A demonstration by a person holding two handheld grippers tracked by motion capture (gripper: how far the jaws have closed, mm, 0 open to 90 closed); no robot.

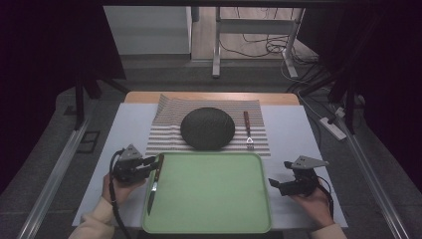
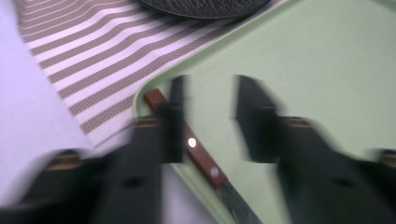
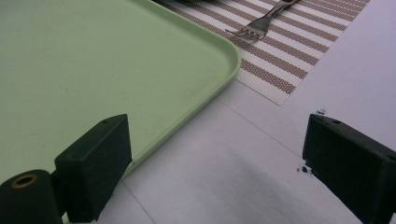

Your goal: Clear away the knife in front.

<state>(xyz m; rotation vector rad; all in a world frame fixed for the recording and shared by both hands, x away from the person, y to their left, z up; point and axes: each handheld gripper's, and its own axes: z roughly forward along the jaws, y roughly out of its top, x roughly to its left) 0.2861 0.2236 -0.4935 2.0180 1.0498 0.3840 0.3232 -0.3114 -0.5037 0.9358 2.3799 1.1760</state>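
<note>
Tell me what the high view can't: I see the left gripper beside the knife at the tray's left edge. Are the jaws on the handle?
Observer: No. In the left gripper view the jaws stand open, and the knife handle passes under the left-hand jaw, not between them.
Operator: Is the knife flat inside the tray?
Observer: Its handle crosses the tray rim, the blade lying inside.
Operator: And the right gripper?
Observer: The right gripper is wide open, one jaw over the tray's corner rim, the other over bare table.
</note>
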